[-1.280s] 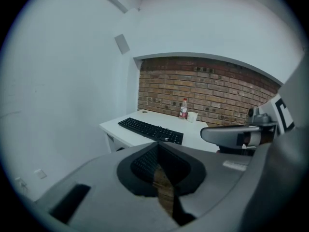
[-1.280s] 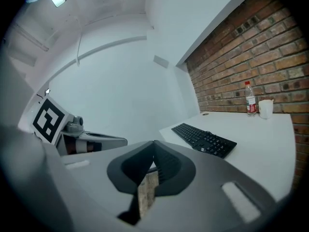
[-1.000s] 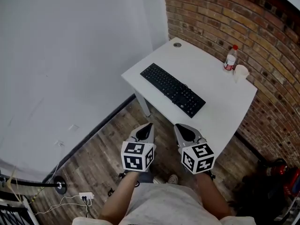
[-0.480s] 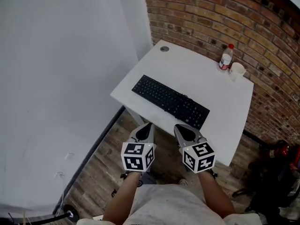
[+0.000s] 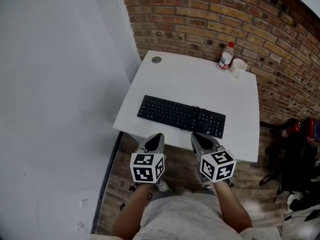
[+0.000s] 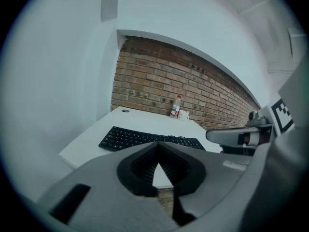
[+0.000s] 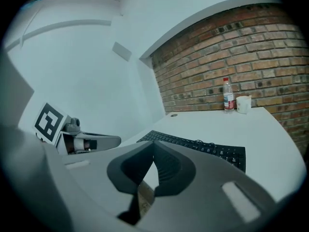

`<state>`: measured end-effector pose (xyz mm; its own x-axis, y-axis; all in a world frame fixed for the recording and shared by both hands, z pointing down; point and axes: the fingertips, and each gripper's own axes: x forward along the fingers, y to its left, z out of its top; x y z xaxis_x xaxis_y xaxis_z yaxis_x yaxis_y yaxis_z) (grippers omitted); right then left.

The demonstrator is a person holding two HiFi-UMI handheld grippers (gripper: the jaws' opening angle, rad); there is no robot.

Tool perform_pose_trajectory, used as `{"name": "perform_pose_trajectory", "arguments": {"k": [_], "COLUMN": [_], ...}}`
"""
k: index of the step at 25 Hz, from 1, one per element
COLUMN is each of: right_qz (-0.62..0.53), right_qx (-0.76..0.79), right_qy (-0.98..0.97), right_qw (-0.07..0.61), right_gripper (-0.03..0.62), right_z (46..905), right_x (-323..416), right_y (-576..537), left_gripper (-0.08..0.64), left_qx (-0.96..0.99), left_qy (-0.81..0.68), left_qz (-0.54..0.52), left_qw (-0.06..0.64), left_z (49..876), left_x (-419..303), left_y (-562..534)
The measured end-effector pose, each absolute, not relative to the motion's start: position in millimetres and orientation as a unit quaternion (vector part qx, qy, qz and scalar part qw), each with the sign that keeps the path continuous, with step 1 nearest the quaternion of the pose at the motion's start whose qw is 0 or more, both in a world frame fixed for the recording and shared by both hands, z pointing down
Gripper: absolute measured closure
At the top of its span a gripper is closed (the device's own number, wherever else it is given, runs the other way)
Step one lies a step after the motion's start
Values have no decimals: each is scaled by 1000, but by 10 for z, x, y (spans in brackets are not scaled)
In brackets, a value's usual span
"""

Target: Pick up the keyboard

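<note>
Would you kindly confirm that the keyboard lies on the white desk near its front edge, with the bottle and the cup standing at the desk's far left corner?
Not quite: the bottle and the cup stand at the far right corner of the desk, not the far left, as the head view shows. The keyboard does lie on the white desk near its front edge.

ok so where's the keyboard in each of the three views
Head view: keyboard at centre, along the front of the white desk.
Left gripper view: just left of centre.
Right gripper view: right of centre, lower half.
Shared landmark: red-capped bottle at the desk's far edge.
</note>
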<state>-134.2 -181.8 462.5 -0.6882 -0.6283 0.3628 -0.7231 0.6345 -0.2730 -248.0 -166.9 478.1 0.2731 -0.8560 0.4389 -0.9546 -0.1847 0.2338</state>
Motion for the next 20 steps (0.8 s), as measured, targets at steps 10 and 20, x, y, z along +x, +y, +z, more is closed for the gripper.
{"name": "perform_pose_trajectory", "arguments": {"k": [10, 20], "right_qz": [220, 237], "right_qx": [481, 564], "right_qy": [-843, -784], "right_qw": [101, 105], "right_gripper": [580, 479], "right_z": [4819, 5165], "right_x": [-1136, -530], "right_y": [-2020, -2450], "left_gripper": [569, 448], "left_qx": [791, 788], "left_qy": [-551, -551], "left_qz": [112, 109], "left_qw": [240, 253], "left_z": [5012, 5283], "left_x": [-2946, -3326], "left_y": [-2071, -2625]}}
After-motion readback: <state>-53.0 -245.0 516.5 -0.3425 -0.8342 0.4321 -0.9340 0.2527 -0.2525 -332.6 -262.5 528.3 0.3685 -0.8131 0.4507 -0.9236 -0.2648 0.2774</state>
